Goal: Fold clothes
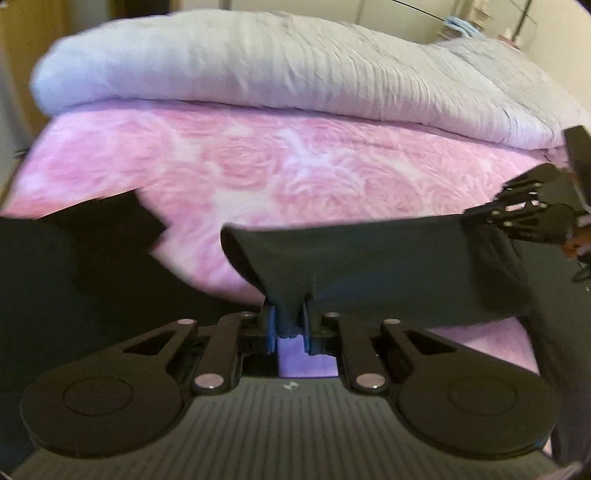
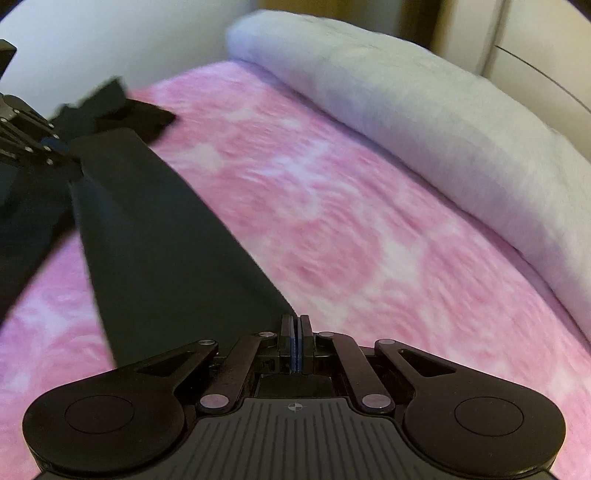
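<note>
A bed fills both views, spread with a pink rose-patterned blanket (image 1: 295,162) whose plush surface shows pale and deeper pink blooms. Along its far side lies a thick, folded light-grey quilt (image 1: 258,62), ribbed with fine crinkles, its rolled edge resting on the pink cover. Behind it stand cream walls; in the left wrist view a small shelf with a light-blue folded cloth (image 1: 461,26) sits in the far right corner, and a wooden panel shows at the far left edge. The right wrist view shows a white wall on the left and pale cupboard doors (image 2: 535,48) beyond the quilt.

A dark garment (image 1: 369,266) stretches as a taut band above the blanket between the two grippers. The left gripper (image 1: 290,325) is clenched on a bunched corner of it, the fabric gathered into a pleat between the blue-padded fingers, with a frayed-looking edge poking out behind them. More of the dark cloth lies in a heap on the bed to the left, one flap resting on the pink cover.

The right gripper (image 2: 295,332) has its fingers pressed tight together, and the other end of the garment's band runs right up to their left side, though the pinch itself cannot be made out. In the left wrist view this gripper appears at the right edge, at the band's far end.
</note>
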A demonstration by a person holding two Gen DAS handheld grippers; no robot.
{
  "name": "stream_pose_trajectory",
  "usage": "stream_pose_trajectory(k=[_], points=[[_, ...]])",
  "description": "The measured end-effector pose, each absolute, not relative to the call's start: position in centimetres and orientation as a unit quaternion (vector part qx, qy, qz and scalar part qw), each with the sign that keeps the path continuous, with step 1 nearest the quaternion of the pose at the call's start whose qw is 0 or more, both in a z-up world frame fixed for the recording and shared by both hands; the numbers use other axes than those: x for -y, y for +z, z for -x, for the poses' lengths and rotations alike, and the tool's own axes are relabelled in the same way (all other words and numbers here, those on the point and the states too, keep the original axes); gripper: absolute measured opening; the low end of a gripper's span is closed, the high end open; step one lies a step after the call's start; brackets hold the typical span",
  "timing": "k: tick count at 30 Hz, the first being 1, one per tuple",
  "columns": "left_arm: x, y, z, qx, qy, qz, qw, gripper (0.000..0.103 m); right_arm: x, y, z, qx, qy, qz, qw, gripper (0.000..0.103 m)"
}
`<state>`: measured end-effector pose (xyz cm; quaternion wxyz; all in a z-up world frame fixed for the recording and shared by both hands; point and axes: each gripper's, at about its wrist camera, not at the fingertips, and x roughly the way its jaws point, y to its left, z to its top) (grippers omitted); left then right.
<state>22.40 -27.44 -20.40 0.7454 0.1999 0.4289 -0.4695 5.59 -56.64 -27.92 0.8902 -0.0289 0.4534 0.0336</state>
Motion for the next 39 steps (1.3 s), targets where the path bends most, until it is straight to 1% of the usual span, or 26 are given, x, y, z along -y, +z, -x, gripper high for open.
stream_pose_trajectory(k=[2, 4, 6, 7, 8, 9, 10, 11, 12, 14, 20, 22, 25, 28, 31, 34, 36, 39], points=[[25.0, -21.0, -21.4, -0.453, -0.448, -0.188, 0.748, 0.011, 55.1, -28.4, -6.5, -0.450, 0.065, 0.035, 0.890, 0.000], [23.8, -23.2, -20.6, -0.485, -0.429, -0.183, 0.740, 0.011, 53.3, -29.8, -7.2, -0.458, 0.084, 0.054, 0.883, 0.000], [23.4, -25.2, -19.6, -0.491, -0.419, -0.210, 0.735, 0.014, 51.6, -31.3, -7.7, -0.469, 0.084, 0.083, 0.876, 0.001], [23.2, -26.0, -19.2, -0.492, -0.412, -0.222, 0.734, 0.016, 50.9, -31.6, -7.7, -0.472, 0.070, 0.097, 0.873, 0.011], [22.8, -26.5, -19.0, -0.494, -0.404, -0.223, 0.737, 0.016, 50.6, -31.1, -6.9, -0.465, 0.064, 0.092, 0.878, 0.022], [22.3, -26.5, -18.9, -0.498, -0.396, -0.215, 0.741, 0.019, 50.4, -30.5, -5.9, -0.456, 0.061, 0.083, 0.884, 0.028], [21.6, -26.4, -18.9, -0.501, -0.387, -0.206, 0.746, 0.023, 50.2, -29.9, -4.9, -0.446, 0.057, 0.073, 0.890, 0.037], [21.0, -26.2, -18.8, -0.502, -0.380, -0.198, 0.752, 0.025, 50.2, -29.4, -3.7, -0.444, 0.052, 0.056, 0.893, 0.043], [20.5, -25.9, -18.6, -0.502, -0.372, -0.195, 0.756, 0.026, 50.3, -29.2, -2.2, -0.447, 0.043, 0.045, 0.892, 0.044], [19.6, -25.2, -18.1, -0.502, -0.358, -0.193, 0.763, 0.025, 50.4, -29.0, 1.0, -0.455, 0.023, 0.026, 0.890, 0.046], [19.7, -22.8, -15.2, -0.497, -0.371, -0.200, 0.758, 0.026, 54.4, -31.3, 12.6, -0.516, -0.123, -0.139, 0.836, 0.047], [20.9, -22.3, -13.7, -0.494, -0.386, -0.211, 0.750, 0.026, 55.6, -31.4, 17.2, -0.520, -0.166, -0.207, 0.812, 0.047], [24.0, -21.4, -10.8, -0.495, -0.415, -0.204, 0.736, 0.027, 56.0, -30.5, 23.4, -0.522, -0.214, -0.253, 0.786, 0.047], [28.5, -20.2, -6.8, -0.484, -0.453, -0.203, 0.720, 0.029, 56.9, -28.3, 29.8, -0.516, -0.270, -0.255, 0.772, 0.047], [33.4, -19.0, -1.9, -0.468, -0.499, -0.215, 0.697, 0.030, 58.8, -25.7, 37.1, -0.490, -0.355, -0.254, 0.754, 0.047], [38.3, -17.6, 3.8, -0.447, -0.538, -0.228, 0.678, 0.031, 62.4, -23.6, 45.2, -0.458, -0.449, -0.251, 0.725, 0.047], [41.3, -16.6, 8.2, -0.433, -0.560, -0.237, 0.665, 0.034, 65.3, -22.4, 50.4, -0.444, -0.508, -0.237, 0.700, 0.048], [44.5, -16.0, 15.0, -0.428, -0.570, -0.254, 0.654, 0.036, 71.0, -22.0, 57.7, -0.439, -0.574, -0.191, 0.665, 0.055]])
